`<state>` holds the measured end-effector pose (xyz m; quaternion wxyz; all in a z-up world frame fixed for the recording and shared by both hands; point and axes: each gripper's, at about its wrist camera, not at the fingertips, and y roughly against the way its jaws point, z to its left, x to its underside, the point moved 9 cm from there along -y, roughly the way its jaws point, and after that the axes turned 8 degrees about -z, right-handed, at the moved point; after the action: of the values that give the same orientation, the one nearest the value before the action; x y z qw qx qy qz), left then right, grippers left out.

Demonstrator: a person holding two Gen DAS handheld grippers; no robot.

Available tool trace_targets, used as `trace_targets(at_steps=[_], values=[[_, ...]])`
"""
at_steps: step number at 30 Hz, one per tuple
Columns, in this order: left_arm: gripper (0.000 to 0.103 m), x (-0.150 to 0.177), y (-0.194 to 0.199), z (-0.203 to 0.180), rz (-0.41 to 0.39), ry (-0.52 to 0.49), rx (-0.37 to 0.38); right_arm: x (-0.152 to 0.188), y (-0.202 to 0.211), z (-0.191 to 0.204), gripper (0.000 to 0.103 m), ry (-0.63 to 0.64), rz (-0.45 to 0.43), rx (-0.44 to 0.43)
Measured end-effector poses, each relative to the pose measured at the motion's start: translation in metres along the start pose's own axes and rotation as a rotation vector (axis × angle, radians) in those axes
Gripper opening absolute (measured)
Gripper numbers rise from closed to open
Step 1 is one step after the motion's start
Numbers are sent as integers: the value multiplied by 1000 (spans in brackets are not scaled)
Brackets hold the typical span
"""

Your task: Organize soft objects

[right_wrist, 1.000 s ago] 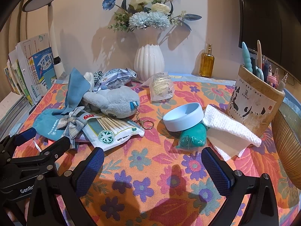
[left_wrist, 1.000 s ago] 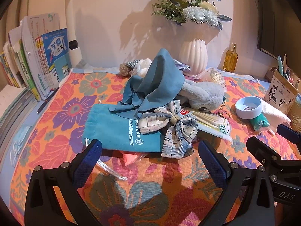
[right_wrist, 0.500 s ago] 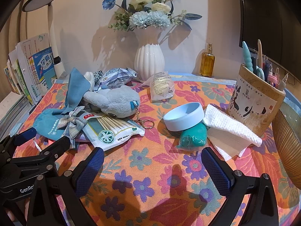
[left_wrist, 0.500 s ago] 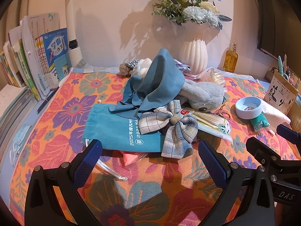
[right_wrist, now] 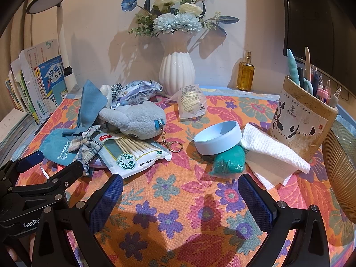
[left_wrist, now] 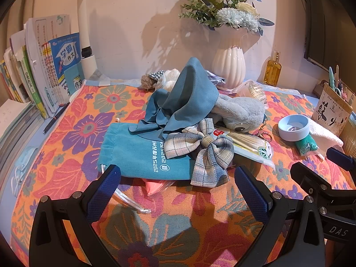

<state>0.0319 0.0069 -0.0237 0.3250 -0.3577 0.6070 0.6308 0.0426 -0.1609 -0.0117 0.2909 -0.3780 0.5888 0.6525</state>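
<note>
Both claws stood wide open and empty: left claw (left_wrist: 176,191), right claw (right_wrist: 180,197), each above the flowered cloth on the table (right_wrist: 178,229). One heap of soft things lay left of centre: one teal pouch (left_wrist: 142,153), one blue cloth (left_wrist: 189,102) draped over one grey plush toy (right_wrist: 138,120), one plaid bow (left_wrist: 204,149). One pack of cotton swabs (right_wrist: 133,153) lay partly under the toy. Apart to the right sat one round blue tub (right_wrist: 219,140), its contents unclear, touching one green bundle (right_wrist: 229,160) and one white knit cloth (right_wrist: 273,149). One holder (right_wrist: 304,122) held pens. A pink item under the pouch was mostly hidden.
</note>
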Motion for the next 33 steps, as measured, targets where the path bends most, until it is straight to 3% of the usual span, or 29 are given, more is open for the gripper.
trace_targets(at_steps=[29,33], values=[[102,-1,1,0,-5,17,5,1,0,1,103,-1,2,0],[102,-3,6,7,-7,61,28,0,0,1,103,0,0,0]])
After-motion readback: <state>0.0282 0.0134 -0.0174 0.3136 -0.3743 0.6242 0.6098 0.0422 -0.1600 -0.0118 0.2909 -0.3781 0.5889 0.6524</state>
